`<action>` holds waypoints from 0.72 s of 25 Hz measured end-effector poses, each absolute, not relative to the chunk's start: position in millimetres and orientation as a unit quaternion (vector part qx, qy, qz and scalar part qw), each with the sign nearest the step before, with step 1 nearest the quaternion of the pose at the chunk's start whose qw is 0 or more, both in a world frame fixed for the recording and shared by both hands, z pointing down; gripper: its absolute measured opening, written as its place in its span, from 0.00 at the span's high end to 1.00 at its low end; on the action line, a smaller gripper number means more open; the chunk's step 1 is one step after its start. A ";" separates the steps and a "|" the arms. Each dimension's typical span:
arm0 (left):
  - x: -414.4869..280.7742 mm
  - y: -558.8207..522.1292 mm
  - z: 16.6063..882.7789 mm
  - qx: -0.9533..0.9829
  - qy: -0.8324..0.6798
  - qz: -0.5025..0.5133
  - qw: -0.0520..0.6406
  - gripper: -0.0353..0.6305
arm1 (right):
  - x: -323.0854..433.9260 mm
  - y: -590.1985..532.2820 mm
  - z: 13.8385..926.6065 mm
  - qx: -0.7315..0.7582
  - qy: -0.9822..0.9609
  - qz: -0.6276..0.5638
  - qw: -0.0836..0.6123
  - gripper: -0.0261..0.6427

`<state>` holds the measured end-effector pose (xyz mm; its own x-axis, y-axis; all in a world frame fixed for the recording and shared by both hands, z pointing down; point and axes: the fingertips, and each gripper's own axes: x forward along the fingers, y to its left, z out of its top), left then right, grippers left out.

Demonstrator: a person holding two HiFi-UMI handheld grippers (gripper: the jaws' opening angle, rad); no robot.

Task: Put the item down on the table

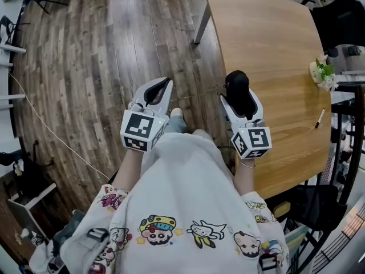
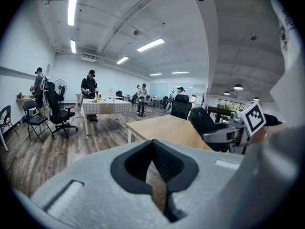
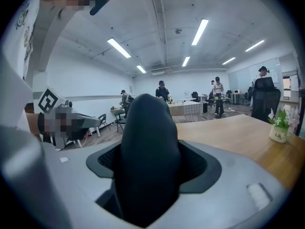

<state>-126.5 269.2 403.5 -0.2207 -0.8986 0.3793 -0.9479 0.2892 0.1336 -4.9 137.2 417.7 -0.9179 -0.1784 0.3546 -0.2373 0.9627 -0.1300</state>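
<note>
We hold the black rounded item [image 1: 236, 83] clamped in the right gripper [image 1: 240, 99] at the wooden table's [image 1: 274, 44] left edge. The left gripper [image 1: 155, 93] is closed and empty. Next we should lower the item onto the tabletop.

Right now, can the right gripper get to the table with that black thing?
Probably yes: the right gripper, shut on the black thing, hangs at the table edge, bare wood just ahead.

Two grippers: the left gripper [image 1: 162, 85] and the right gripper [image 1: 240, 100]. One black item [image 1: 236, 82], one counter [image 1: 268, 39], one potted plant [image 1: 323, 73], one pen [image 1: 320, 118].
</note>
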 end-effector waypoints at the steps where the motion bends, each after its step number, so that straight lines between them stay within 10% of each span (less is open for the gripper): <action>1: -129.6 267.6 405.8 0.598 -0.774 0.065 0.197 0.95 | -5.1 135.2 419.3 0.117 -0.974 0.087 0.174 0.43; 18: -153.7 192.5 428.2 0.648 -0.726 0.085 0.212 0.95 | -6.9 72.5 447.3 0.189 -0.956 0.108 0.195 0.43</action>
